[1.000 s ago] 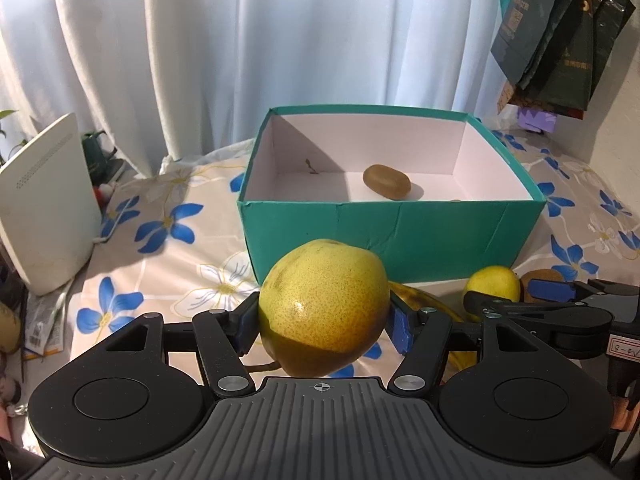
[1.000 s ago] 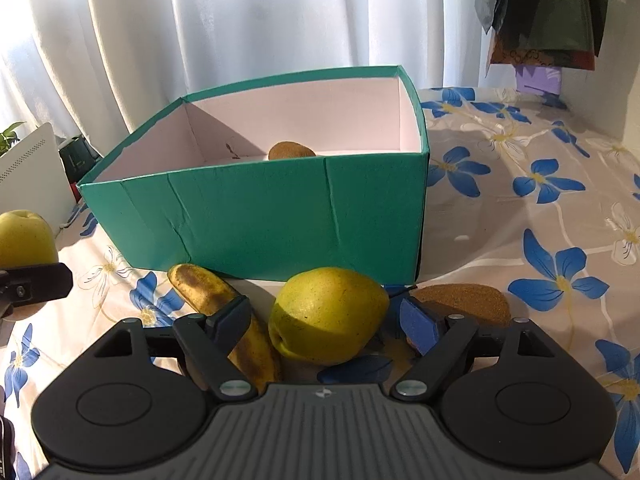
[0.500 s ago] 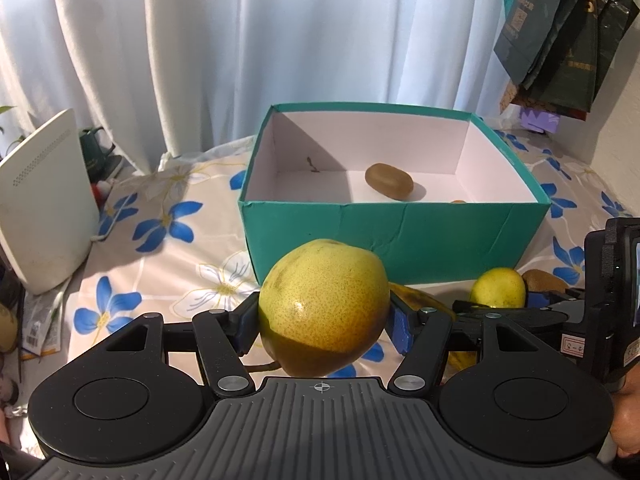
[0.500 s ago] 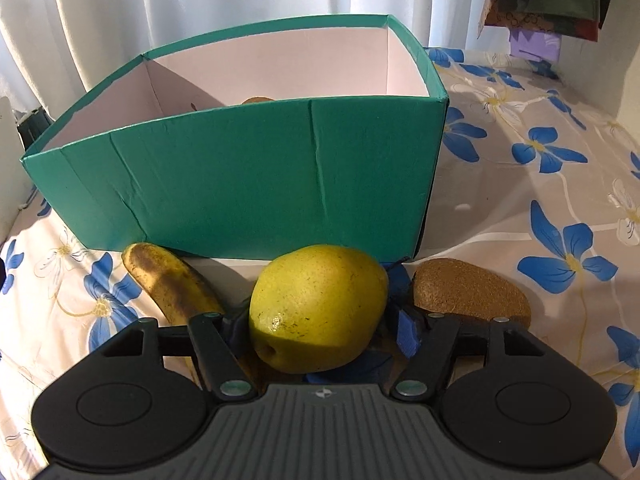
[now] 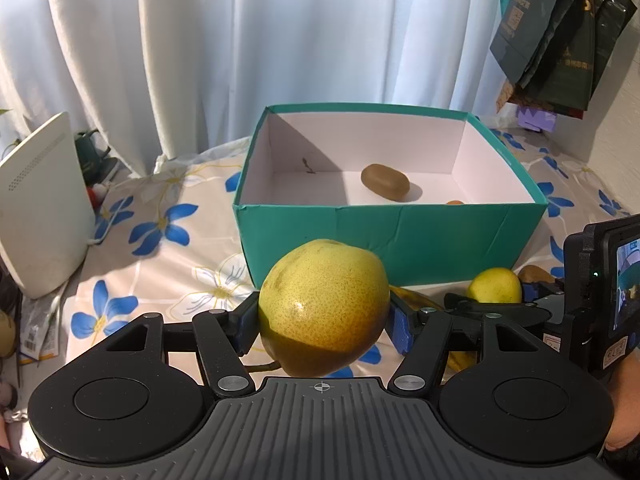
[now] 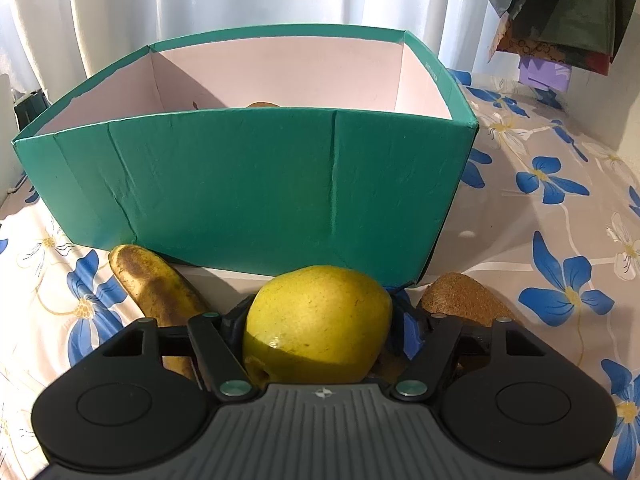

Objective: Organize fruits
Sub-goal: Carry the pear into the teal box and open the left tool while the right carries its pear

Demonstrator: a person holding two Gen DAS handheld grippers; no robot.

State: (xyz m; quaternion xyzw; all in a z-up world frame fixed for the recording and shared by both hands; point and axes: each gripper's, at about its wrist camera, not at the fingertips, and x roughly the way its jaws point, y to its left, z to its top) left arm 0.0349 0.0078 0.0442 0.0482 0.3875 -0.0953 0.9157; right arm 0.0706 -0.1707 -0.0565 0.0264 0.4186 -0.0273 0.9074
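- Two pears are in play, one in each gripper.
- The left gripper (image 5: 323,322) has its jaws closed against the sides of a large speckled pear (image 5: 323,307), held off the cloth in front of the box (image 5: 392,236); its stem points down toward the camera.
- The right gripper (image 6: 318,326) has its jaws pressed to both sides of a smaller yellow pear (image 6: 316,330), low near the cloth and close to the box's near wall (image 6: 248,184); whether the pear is lifted or resting I cannot tell.
- From the left wrist view, the same smaller pear (image 5: 495,285) shows to the right, between the right gripper's fingers (image 5: 532,291).
- One banana (image 6: 154,284), brown-spotted, lies on the cloth just left of the right gripper's pear, its far end near the box wall.
- One kiwi (image 6: 460,296) lies on the cloth just right of that pear, near the box corner.
- Inside the teal box, a second kiwi (image 5: 385,182) rests on the white floor right of centre; a small orange thing (image 5: 455,202) peeks over the near wall, too hidden to name.
- The cloth (image 6: 552,208) is cream with blue flowers.
- White curtains (image 5: 240,40) hang behind the box.
- A white device (image 5: 40,208) stands at the left, and dark bags (image 5: 560,40) hang at upper right.
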